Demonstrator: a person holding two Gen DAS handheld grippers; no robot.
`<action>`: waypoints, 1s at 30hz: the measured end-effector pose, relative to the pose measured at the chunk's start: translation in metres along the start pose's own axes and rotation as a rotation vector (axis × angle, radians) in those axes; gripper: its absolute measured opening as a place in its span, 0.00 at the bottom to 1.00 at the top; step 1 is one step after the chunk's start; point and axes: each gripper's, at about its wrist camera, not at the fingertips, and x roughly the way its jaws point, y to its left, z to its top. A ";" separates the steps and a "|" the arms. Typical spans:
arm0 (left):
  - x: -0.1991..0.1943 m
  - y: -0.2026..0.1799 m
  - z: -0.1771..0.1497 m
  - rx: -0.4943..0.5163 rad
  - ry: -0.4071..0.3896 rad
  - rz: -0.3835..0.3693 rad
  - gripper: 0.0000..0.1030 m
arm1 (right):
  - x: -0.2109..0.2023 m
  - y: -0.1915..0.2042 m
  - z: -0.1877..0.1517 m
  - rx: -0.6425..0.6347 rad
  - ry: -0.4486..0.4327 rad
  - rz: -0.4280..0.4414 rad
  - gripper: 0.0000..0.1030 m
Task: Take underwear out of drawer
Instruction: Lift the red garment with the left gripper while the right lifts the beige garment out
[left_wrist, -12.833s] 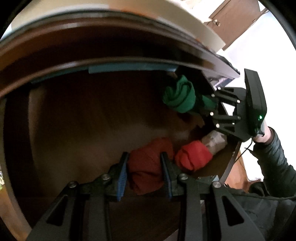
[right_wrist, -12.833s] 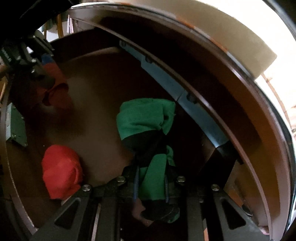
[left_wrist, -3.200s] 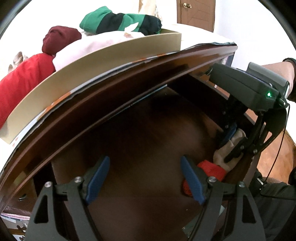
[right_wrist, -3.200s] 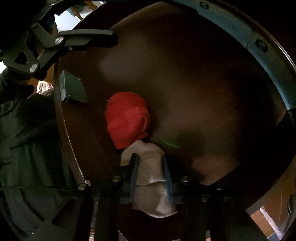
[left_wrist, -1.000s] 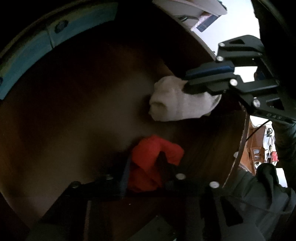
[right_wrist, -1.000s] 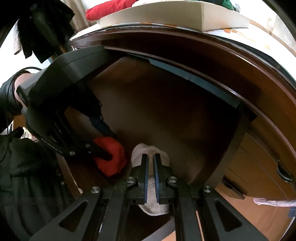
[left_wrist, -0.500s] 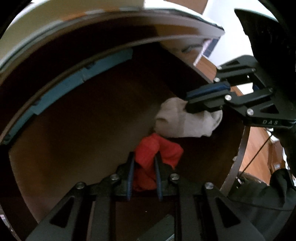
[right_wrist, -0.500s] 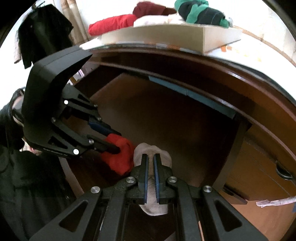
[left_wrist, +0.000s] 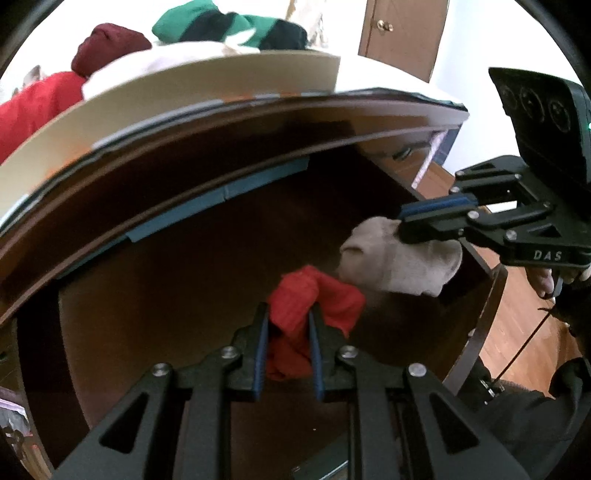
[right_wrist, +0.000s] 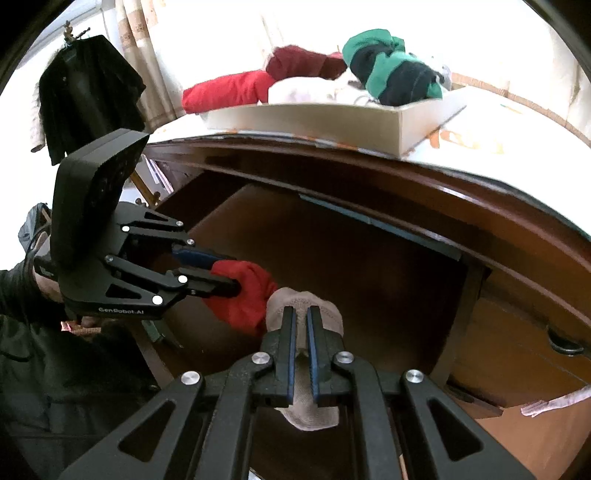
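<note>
My left gripper (left_wrist: 286, 314) is shut on a red bundle of underwear (left_wrist: 317, 295) and holds it above the open dark wooden drawer (left_wrist: 184, 295). My right gripper (right_wrist: 301, 314) is shut on a beige bundle (right_wrist: 303, 299), held beside the red one (right_wrist: 243, 291). In the left wrist view the right gripper (left_wrist: 421, 218) grips the beige bundle (left_wrist: 399, 262) at right. In the right wrist view the left gripper (right_wrist: 221, 273) comes in from the left. The two bundles touch.
A cream tray (right_wrist: 332, 122) on the dresser top holds red (right_wrist: 225, 92), dark red (right_wrist: 295, 61) and green-black (right_wrist: 391, 70) clothes. A black jacket (right_wrist: 88, 96) hangs at the back left. A lower drawer handle (right_wrist: 561, 343) shows at right. A wooden door (left_wrist: 402, 33) stands behind.
Both grippers have risen out of the drawer with their bundles; the dresser top and tray have come into view. Both stay shut.
</note>
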 end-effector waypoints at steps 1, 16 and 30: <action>-0.003 0.000 -0.001 0.000 -0.011 0.010 0.17 | -0.005 -0.001 -0.001 -0.001 -0.008 0.001 0.07; -0.031 0.010 0.005 -0.046 -0.166 0.103 0.17 | -0.049 0.009 -0.009 -0.019 -0.116 -0.001 0.07; -0.069 0.014 0.016 -0.063 -0.311 0.174 0.17 | -0.085 0.024 -0.004 -0.041 -0.202 -0.001 0.07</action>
